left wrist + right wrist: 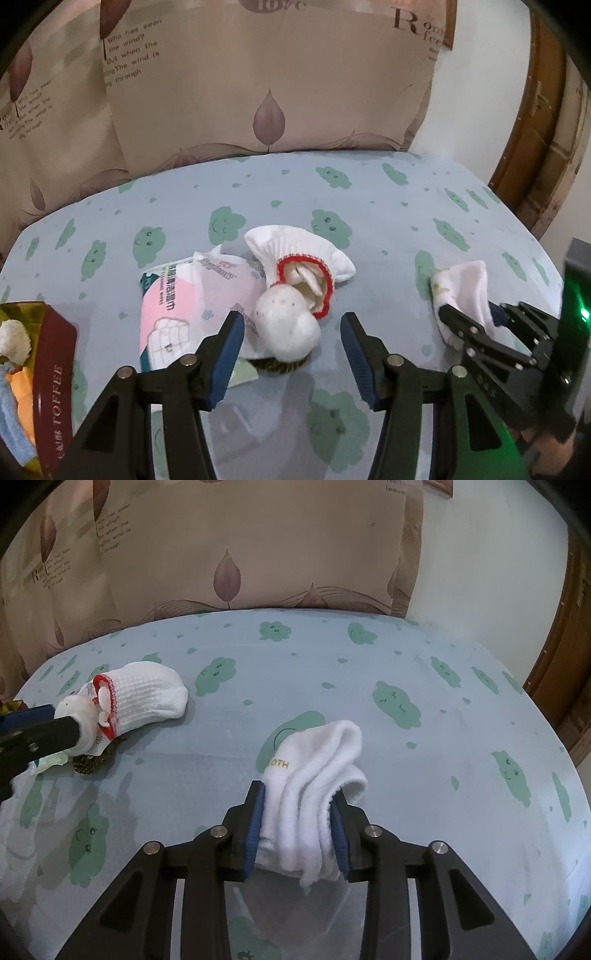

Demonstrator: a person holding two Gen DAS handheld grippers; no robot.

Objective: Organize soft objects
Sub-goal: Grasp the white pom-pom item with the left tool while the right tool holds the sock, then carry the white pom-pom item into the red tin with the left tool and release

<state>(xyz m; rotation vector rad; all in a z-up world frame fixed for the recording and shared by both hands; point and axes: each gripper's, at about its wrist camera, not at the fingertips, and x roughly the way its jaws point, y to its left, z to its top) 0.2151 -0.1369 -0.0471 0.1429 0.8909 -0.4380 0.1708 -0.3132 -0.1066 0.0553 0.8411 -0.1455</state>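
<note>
Gripping a folded white sock point(314, 794) between its blue pads, the right gripper point(297, 834) is being held low over the cloud-printed sheet point(424, 672), near the middle of the bed in its own view. The jaws are pressed into both sides of the bundle, which is bulging slightly above them; the fabric is being squeezed, not merely touched.

The left gripper point(291, 354) is being held with its jaws apart, a finger on either side of a small white plush toy point(288, 325) that is lying against a red-trimmed white sock point(295, 258). No contact between pads and toy is being shown. Behind and to the left of the toy, a pack of wet wipes point(166, 314) is lying flat, and something dark and patterned under the toy is too hidden to be named. At the near left edge, a dark red toffee tin point(55, 369) is being used to hold cloth items, and it is judged to be the likely collection place.

Everything being handled here is judged light, limp and compressible. The held sock is likely to unfold or sag if it is being pinched only at an edge, so the thick folded middle is the better place to be taken. The toy's rounded body is being offered squarely to the open jaws; a hold across its widest part is judged safest, since the sock beside it could be dragged along.
</note>
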